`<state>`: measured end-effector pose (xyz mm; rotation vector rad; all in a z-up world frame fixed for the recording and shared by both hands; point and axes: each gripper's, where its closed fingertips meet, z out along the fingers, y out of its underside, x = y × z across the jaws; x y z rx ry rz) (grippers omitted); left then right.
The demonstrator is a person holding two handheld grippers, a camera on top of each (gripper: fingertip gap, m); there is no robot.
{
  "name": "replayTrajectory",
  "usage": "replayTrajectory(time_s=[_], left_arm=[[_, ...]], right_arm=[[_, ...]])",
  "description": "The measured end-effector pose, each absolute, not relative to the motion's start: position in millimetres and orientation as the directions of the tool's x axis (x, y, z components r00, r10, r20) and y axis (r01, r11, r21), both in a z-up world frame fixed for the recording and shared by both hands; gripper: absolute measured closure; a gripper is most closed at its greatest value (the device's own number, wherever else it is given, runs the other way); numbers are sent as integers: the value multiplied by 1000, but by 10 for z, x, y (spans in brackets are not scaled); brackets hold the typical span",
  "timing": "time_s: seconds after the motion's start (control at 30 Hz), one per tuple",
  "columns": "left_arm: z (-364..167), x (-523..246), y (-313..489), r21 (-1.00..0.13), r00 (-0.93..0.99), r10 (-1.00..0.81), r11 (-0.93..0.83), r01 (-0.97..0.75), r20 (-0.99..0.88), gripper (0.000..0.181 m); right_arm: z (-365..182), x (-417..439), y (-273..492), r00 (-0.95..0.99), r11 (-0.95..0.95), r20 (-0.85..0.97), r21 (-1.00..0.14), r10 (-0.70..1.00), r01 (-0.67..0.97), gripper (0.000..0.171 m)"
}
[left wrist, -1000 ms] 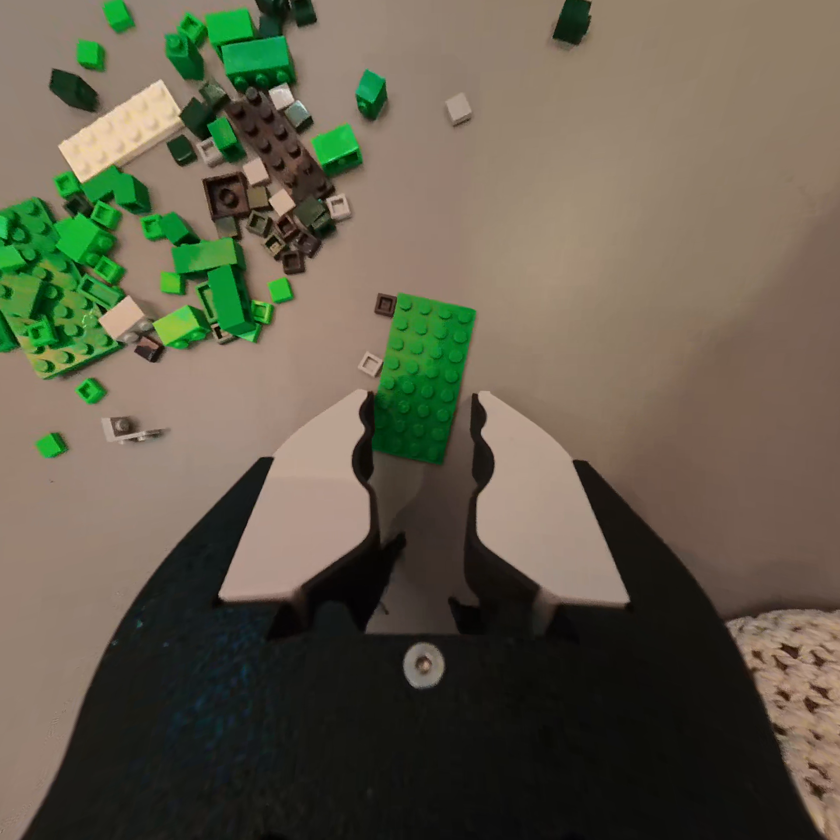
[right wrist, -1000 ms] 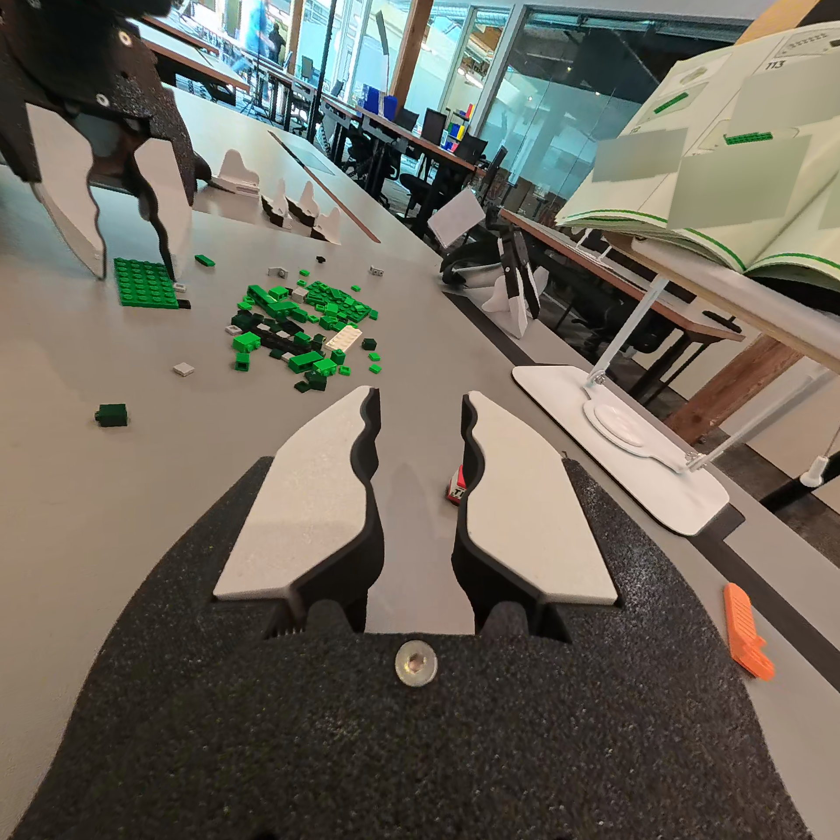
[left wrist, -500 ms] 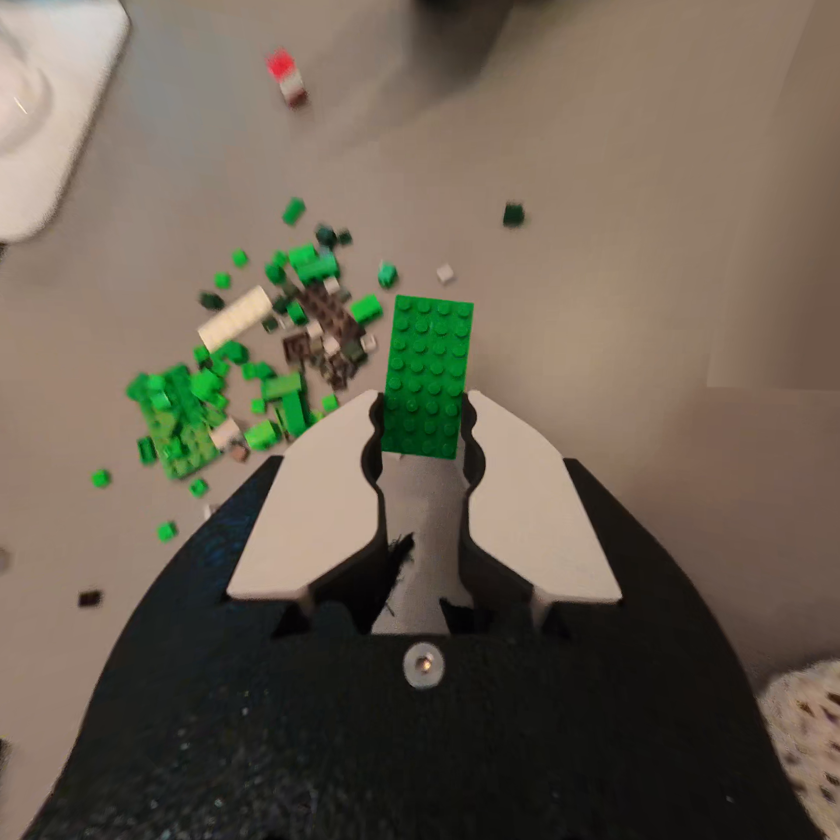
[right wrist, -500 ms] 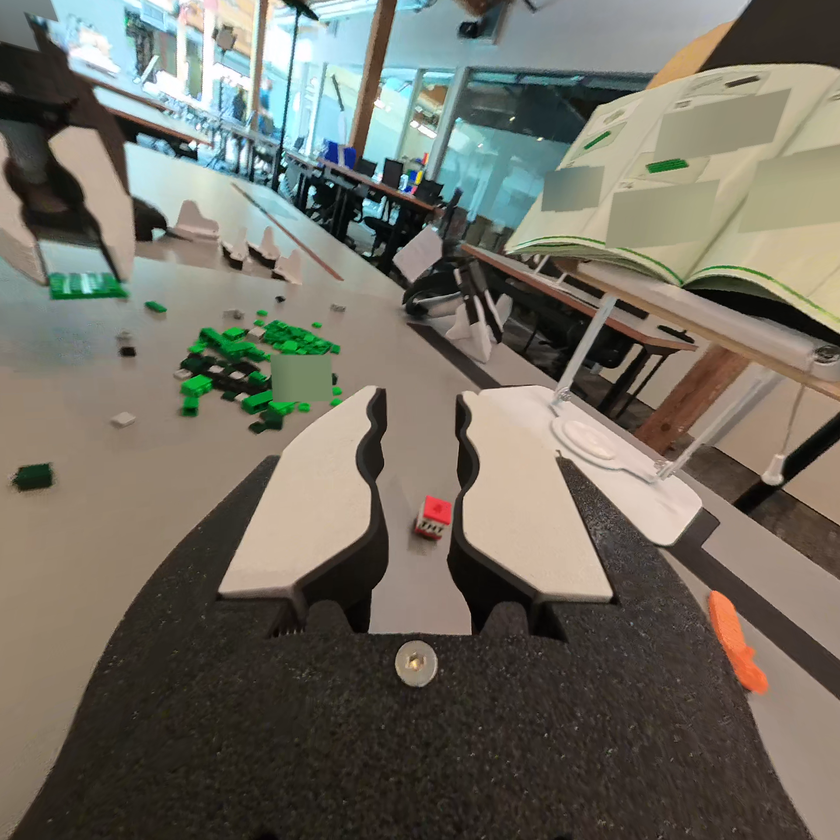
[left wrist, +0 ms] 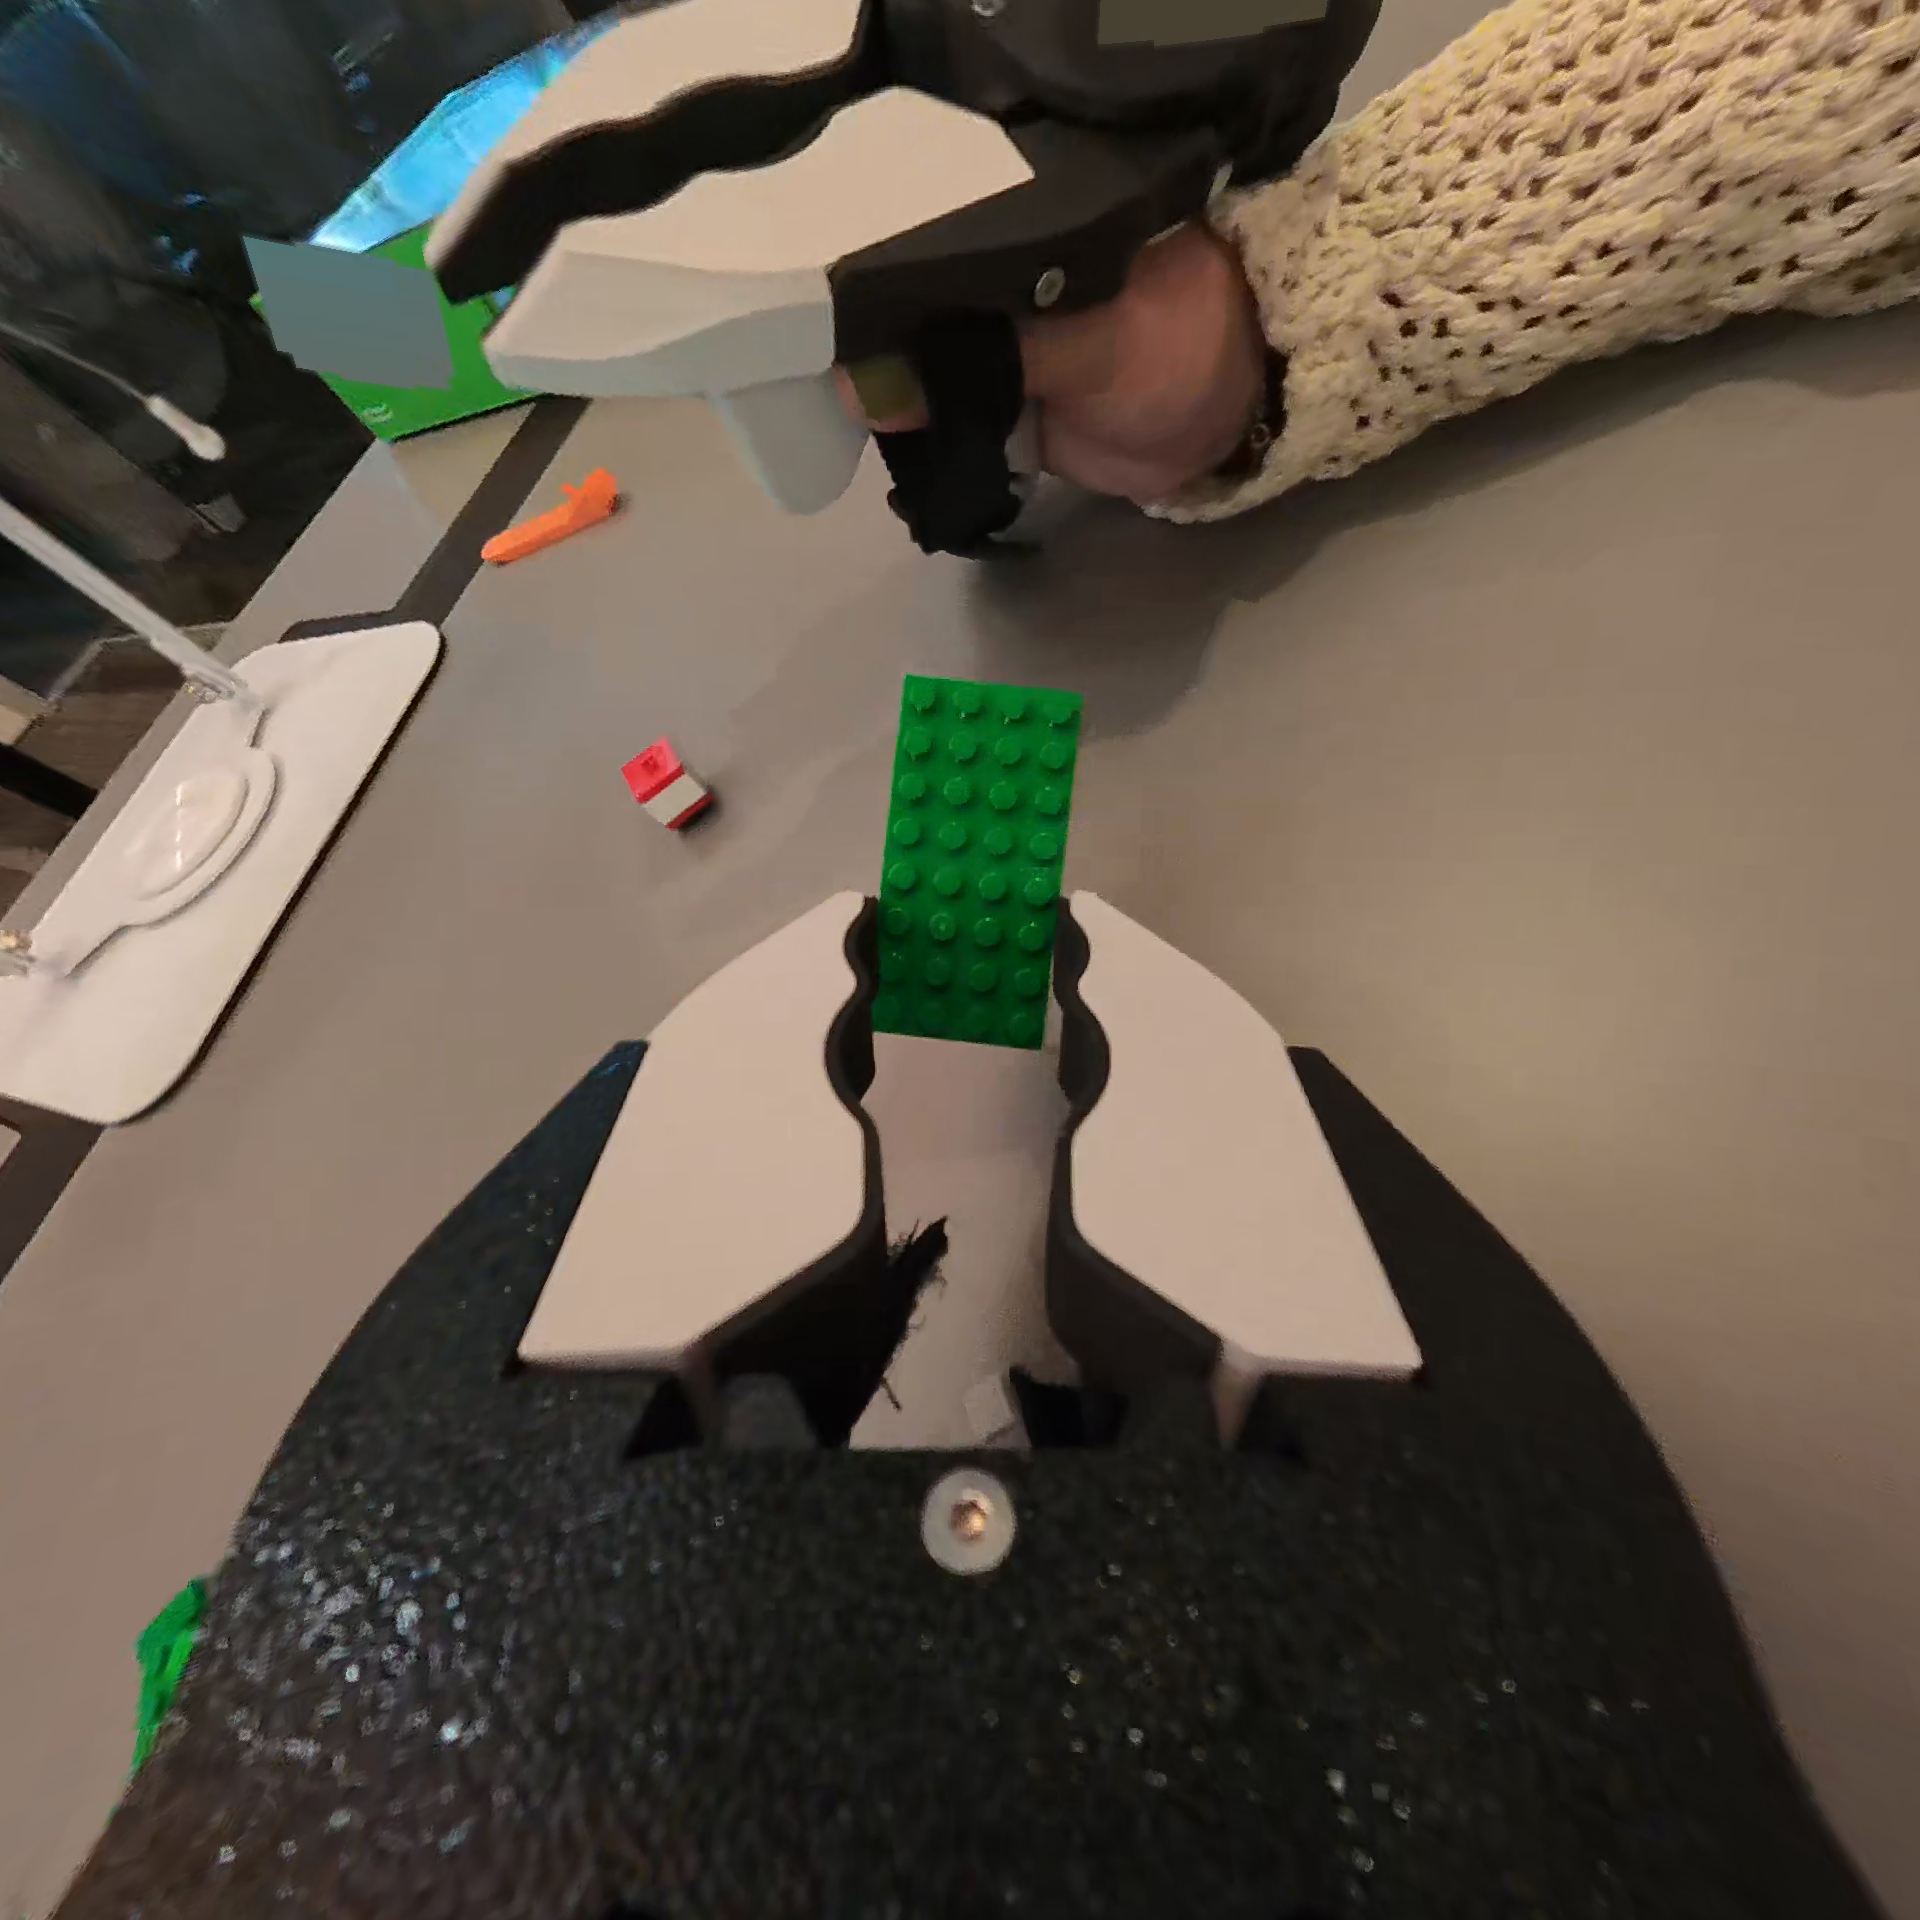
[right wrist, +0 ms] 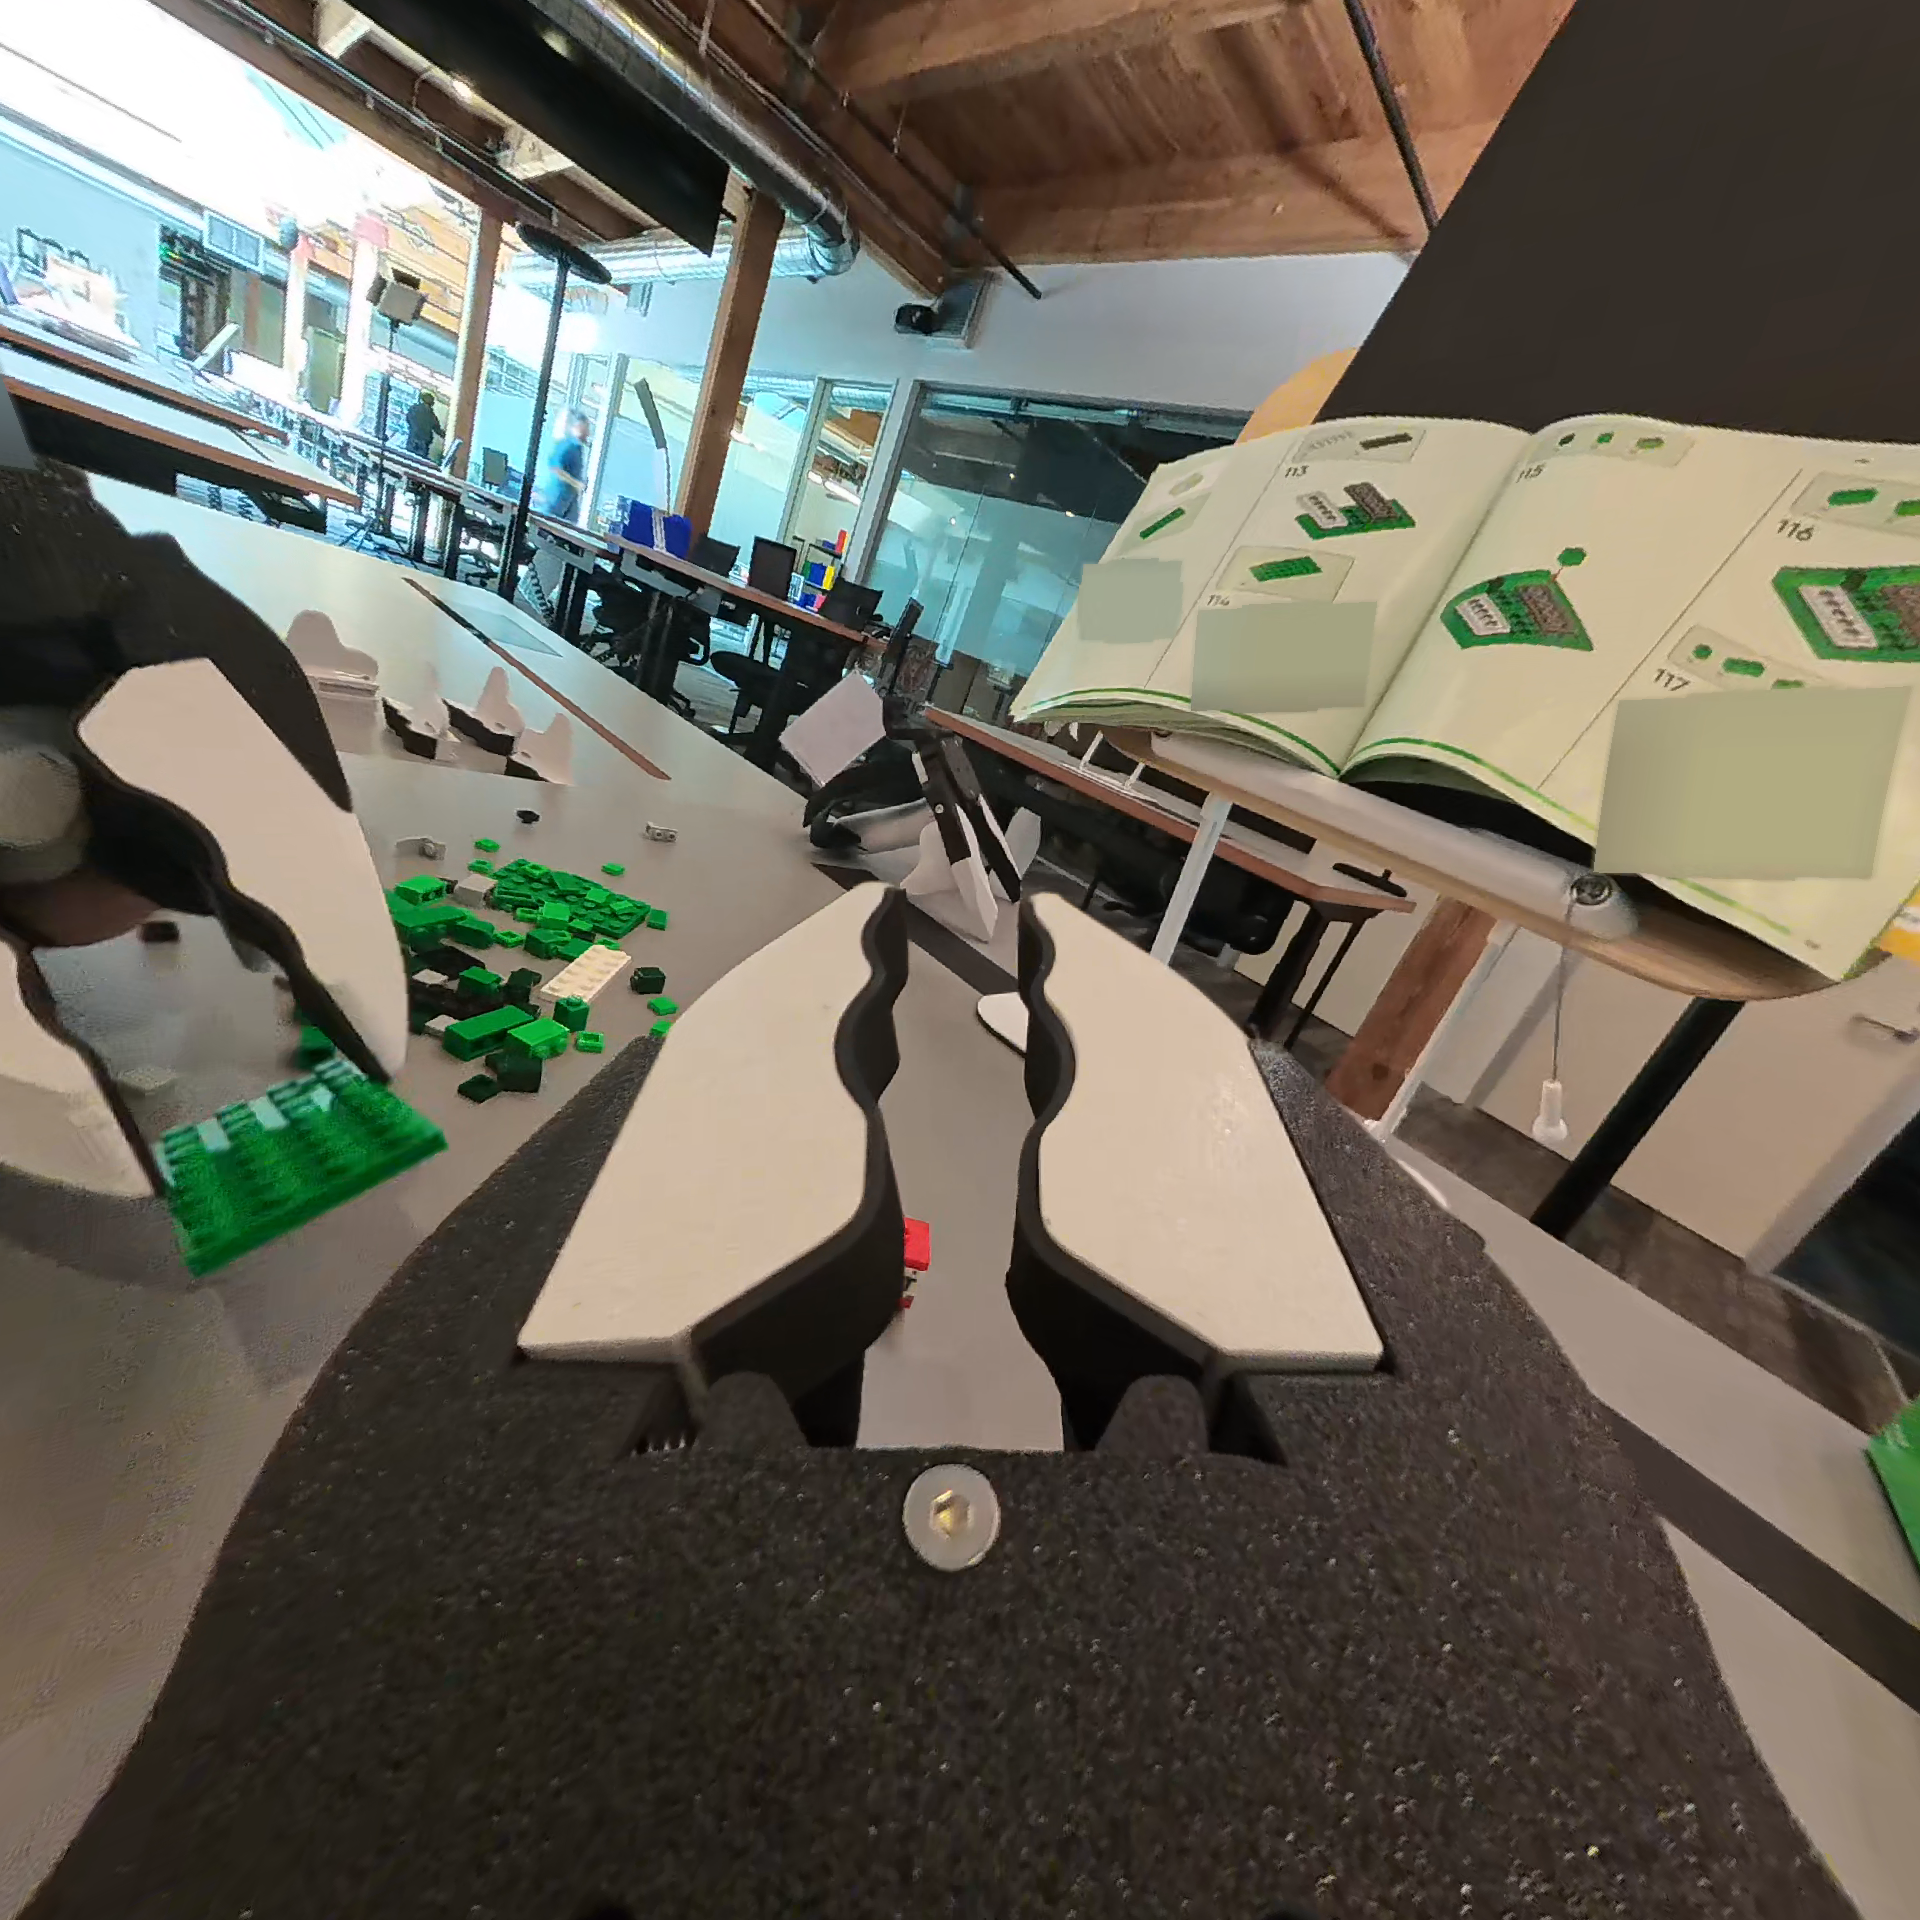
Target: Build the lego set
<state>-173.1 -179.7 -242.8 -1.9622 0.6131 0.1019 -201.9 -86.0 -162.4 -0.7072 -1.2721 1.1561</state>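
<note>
My left gripper [left wrist: 966,914] is shut on the near end of a flat green studded plate [left wrist: 982,821] and holds it above the grey table, with the plate sticking forward. My right gripper [right wrist: 956,914] is open and empty; it also shows in the left wrist view [left wrist: 727,208], high beyond the plate, held by a hand in a cream knit sleeve [left wrist: 1558,239]. In the right wrist view the left gripper [right wrist: 260,1122] and its plate [right wrist: 291,1153] are at the left. A small red and white brick [left wrist: 665,784] lies on the table; it also shows low between the right fingers [right wrist: 914,1247].
A pile of green, white and dark bricks [right wrist: 520,956] lies on the table [left wrist: 1455,935] beyond the left gripper. An open instruction book [right wrist: 1507,603] rests on a stand at the right. The stand's white base [left wrist: 156,862], an orange brick separator [left wrist: 556,520] and a green box [left wrist: 416,395] are near the table edge.
My left gripper closed on the green plate, lifted it off the table and carried it away from the brick pile toward the right gripper. The right gripper tilted upward.
</note>
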Motion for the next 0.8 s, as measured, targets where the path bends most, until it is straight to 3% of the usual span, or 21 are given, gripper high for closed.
replayTrajectory(time_s=[0.2,0.37,0.47,0.6,0.8], left_arm=[[-2227,-1921,-1737,-840,877,-145,-252,-480,-458,150],[-2235,-1956,-1833,-772,803,-97,-230,-593,-588,150],[-2155,-1949,-1851,-743,764,-69,-194,-641,-641,150],[-2118,-1946,-1877,-712,727,-54,-162,-683,-685,150],[-2143,-1927,-1879,-655,669,-59,-154,-740,-741,150]], right_arm=[[-1623,-1958,-890,-133,301,345,-915,929,-267,152],[-1703,-1846,-1239,-350,192,274,-949,896,-251,149],[-1753,-1832,-1380,-429,88,154,-982,890,-169,142],[-1881,-1851,-1533,-518,-158,-183,-983,836,93,125],[-2014,-1847,-1642,-552,-202,-311,-947,774,250,129]])
